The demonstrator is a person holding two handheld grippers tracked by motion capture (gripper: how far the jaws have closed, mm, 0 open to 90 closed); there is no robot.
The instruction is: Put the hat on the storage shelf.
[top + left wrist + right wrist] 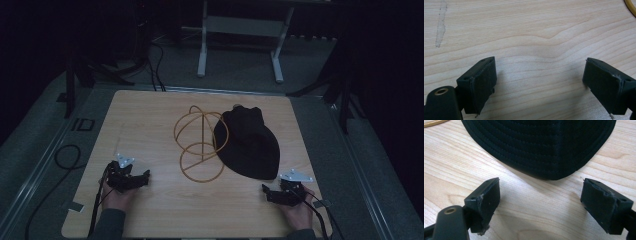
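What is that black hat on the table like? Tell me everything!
The black cap looks like stitched fabric, with curved rows of stitching on its brim. It lies flat on the wooden table, brim end toward the person, just ahead of the open right gripper. Its left edge overlaps the yellow wire stand. No gripper touches it.

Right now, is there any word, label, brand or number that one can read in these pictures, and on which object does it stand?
None can be read. The black cloth cap, the yellow wire hat stand and the light wooden table bear no visible text.
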